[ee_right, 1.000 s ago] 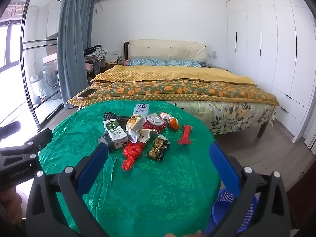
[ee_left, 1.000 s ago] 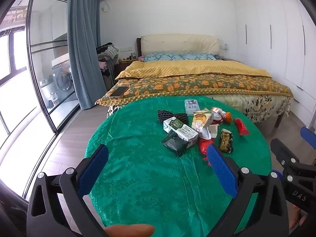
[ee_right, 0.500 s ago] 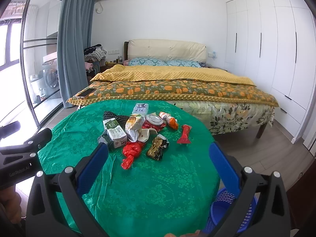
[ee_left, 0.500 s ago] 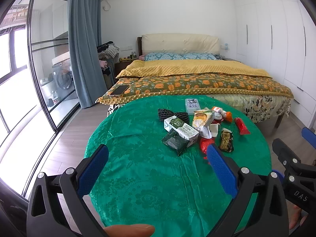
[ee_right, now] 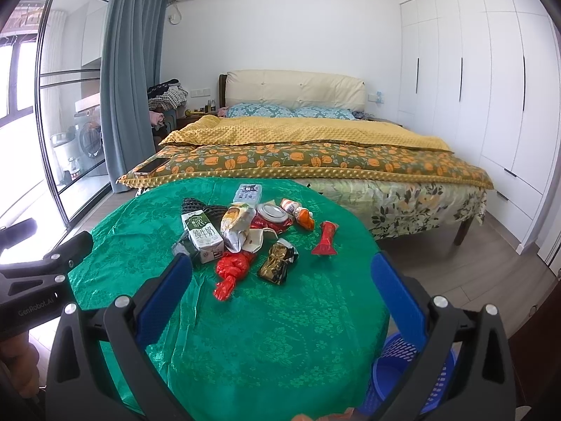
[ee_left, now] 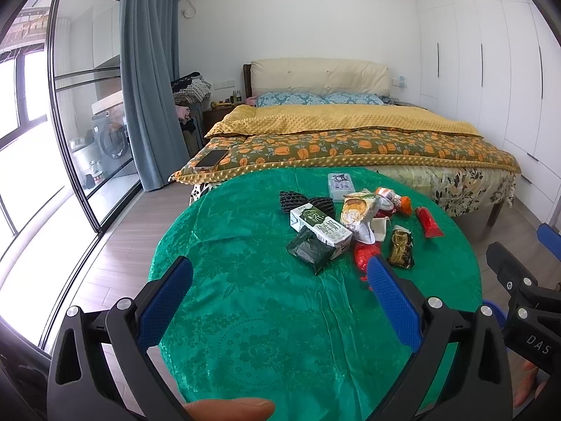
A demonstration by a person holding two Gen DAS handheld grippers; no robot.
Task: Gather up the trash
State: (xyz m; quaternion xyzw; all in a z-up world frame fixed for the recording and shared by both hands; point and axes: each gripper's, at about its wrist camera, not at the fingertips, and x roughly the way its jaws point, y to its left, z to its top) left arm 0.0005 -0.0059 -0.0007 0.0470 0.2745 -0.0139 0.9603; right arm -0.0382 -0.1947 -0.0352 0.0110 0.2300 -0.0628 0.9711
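Observation:
A heap of trash lies on a round table with a green cloth (ee_left: 245, 315) (ee_right: 280, 333): a green-and-white milk carton (ee_left: 320, 226) (ee_right: 202, 233), a dark green packet (ee_left: 310, 251), a snack bag (ee_left: 357, 212) (ee_right: 236, 224), a crumpled red bag (ee_right: 233, 268), a gold-black wrapper (ee_left: 399, 247) (ee_right: 278, 261), a red wrapper (ee_left: 429, 222) (ee_right: 326, 238), a can (ee_right: 273, 212). My left gripper (ee_left: 277, 298) is open and empty, short of the heap. My right gripper (ee_right: 280, 294) is open and empty, near the red bag.
A blue mesh bin (ee_right: 410, 368) stands on the floor at the table's near right. A bed (ee_right: 315, 154) with a phone (ee_left: 210, 159) on it lies right behind the table. Glass doors are at the left, white wardrobes at the right.
Both grippers have crept slightly forward toward the heap. Both stay open and empty; the trash has not moved.

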